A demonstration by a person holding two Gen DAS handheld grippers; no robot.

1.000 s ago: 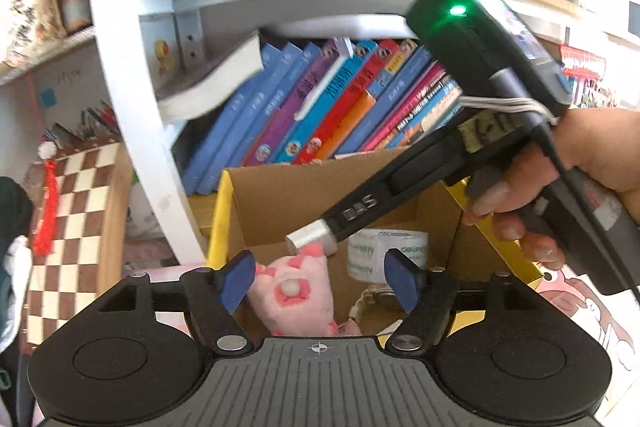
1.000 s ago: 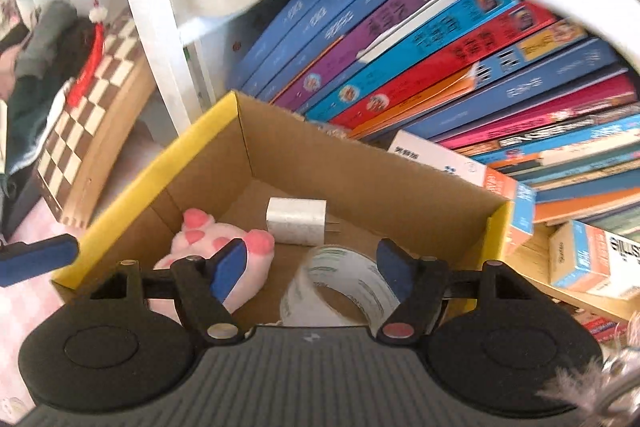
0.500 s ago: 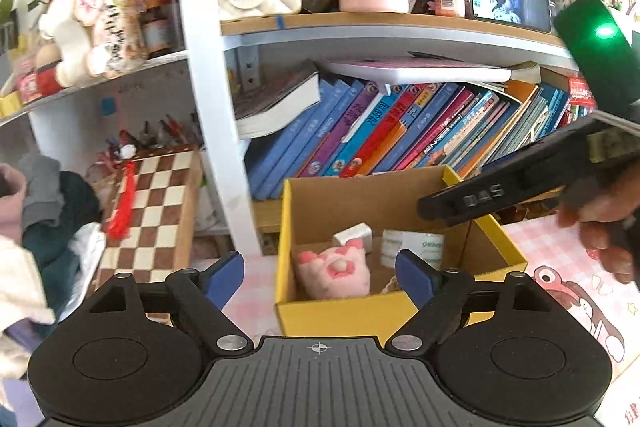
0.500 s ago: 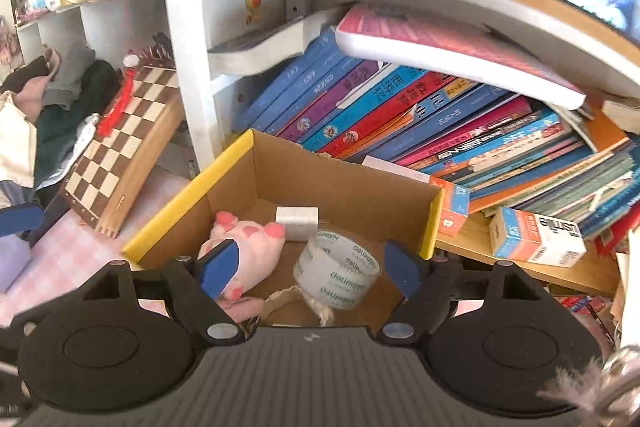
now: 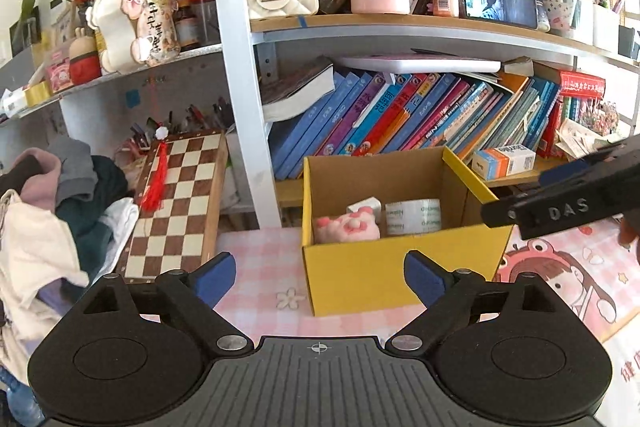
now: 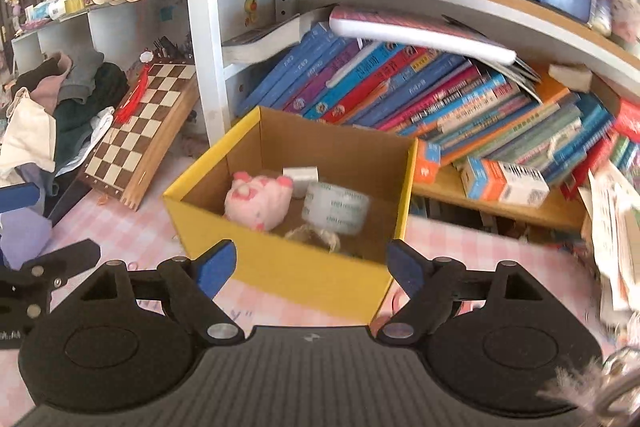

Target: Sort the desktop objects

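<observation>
Already the pink plush (image 6: 258,201), tape roll (image 6: 335,209) and white block (image 6: 301,174) lie inside the yellow box (image 5: 400,277); left claw (image 5: 319,277) and right claw (image 6: 312,265) gape empty, suggesting sorting is largely finished.

Left gripper (image 5: 320,277) jaws spread wide, empty. Right gripper (image 6: 311,267) jaws spread wide, empty. Both held level, side by side.

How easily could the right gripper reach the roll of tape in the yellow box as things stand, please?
Probably yes: the right gripper is open and empty, the yellow box has no lid, and the roll of tape lies uncovered beside the pink plush.
</observation>
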